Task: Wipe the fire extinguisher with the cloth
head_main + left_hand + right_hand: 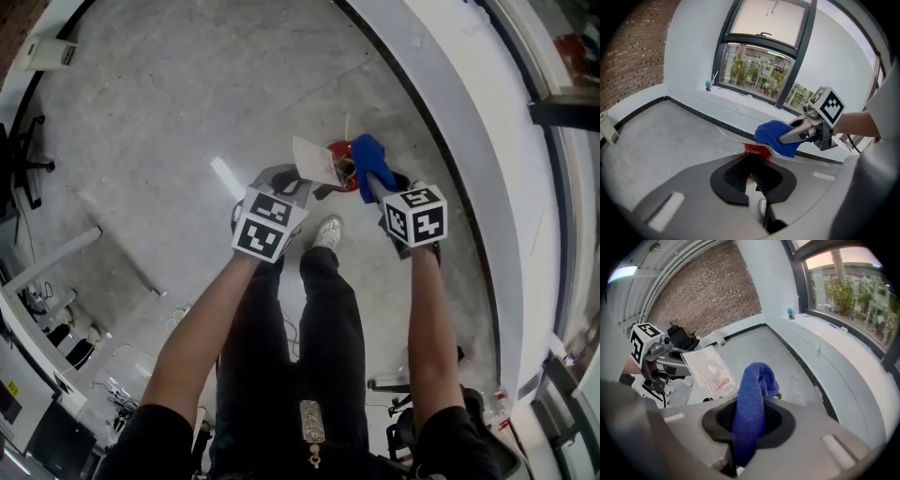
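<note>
Down on the grey floor [187, 112], close beside a curved white wall ledge [469, 141], stands the red fire extinguisher [343, 174], seen from above. The right gripper [378, 180] has its jaws clamped on a blue cloth [367, 153], just above the extinguisher's top. The left gripper [296, 184] has its jaws closed, apparently pinching a white card sleeve [315, 161] just beside the extinguisher.

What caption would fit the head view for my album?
The right tool holds a blue cloth by the red fire extinguisher; the left tool pinches a white tag.
</note>
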